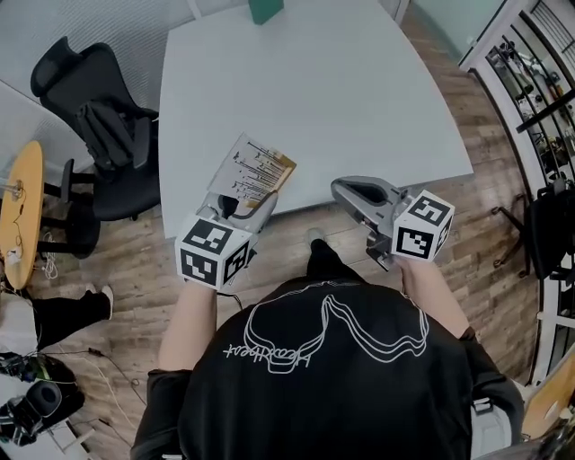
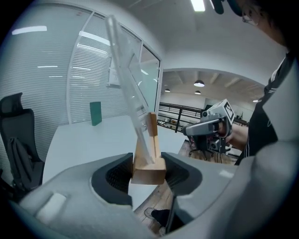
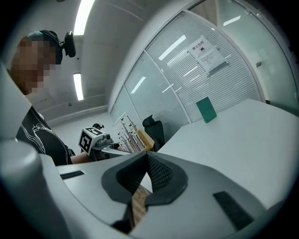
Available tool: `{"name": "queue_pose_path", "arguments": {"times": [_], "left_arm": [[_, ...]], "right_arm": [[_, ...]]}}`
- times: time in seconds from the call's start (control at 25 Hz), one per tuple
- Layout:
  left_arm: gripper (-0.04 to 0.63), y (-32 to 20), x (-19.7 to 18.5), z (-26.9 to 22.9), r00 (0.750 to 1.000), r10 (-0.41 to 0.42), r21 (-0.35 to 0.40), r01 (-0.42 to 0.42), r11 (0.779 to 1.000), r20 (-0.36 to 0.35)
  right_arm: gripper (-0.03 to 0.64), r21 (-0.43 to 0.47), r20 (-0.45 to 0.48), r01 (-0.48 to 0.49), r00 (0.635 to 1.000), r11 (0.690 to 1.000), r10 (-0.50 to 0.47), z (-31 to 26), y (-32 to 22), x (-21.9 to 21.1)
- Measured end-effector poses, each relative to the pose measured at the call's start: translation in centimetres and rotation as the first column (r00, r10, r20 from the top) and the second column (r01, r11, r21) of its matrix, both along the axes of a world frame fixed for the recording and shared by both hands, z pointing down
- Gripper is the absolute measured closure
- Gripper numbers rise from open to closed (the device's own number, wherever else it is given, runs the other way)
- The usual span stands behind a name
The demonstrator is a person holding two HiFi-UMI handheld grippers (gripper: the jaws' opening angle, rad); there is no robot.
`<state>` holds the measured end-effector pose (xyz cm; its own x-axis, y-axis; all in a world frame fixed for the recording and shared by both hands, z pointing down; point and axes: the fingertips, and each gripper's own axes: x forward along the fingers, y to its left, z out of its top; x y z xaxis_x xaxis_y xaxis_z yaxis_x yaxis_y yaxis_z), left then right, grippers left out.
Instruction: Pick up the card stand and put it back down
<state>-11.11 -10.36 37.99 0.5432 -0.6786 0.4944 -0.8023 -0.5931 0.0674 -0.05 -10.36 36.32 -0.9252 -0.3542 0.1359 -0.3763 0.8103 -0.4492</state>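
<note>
The left hand-held gripper is clamped on the light wooden block that forms the base of the card stand, one dark ribbed pad pressing on each side of it. From that base a clear acrylic panel holding a printed card rises ahead of the jaws and leans away to the left. The stand is lifted off the white desk and hangs at the desk's near edge. To the right of this hand-held gripper, apart from it, the right hand-held gripper has its jaws together with nothing between them. Far ahead of both, at the desk's far end, stands a small green block. Off to the left beside the desk is a black office chair.
</note>
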Motion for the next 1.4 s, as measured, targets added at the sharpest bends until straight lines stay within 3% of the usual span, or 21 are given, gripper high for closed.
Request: {"name": "queue_pose_path", "arguments": {"times": [0.48,0.92,1.4], "left_arm": [[0.400,2.3,0.4,-1.2,0.999,0.010,0.027,-0.009,1.000,-0.040],[0.400,-0.9,0.5,-0.6,0.999,0.004,0.014,-0.003,1.000,-0.046],[0.400,-8.0,0.7,1.9,0.999,0.021,-0.024,-0.021,0.999,-0.034]], "right_arm": [[0.609,0.020,-0.015,0.000,1.000,1.000,0.000,-0.1,2.2,-0.3],[0.609,0.007,-0.021,0.005,1.000,1.000,-0.005,0.2,-0.4,-0.5],[0.609,-0.031,-0.039,-0.016,0.999,0.999,0.015,1.5,-6.2,0.1]]}}
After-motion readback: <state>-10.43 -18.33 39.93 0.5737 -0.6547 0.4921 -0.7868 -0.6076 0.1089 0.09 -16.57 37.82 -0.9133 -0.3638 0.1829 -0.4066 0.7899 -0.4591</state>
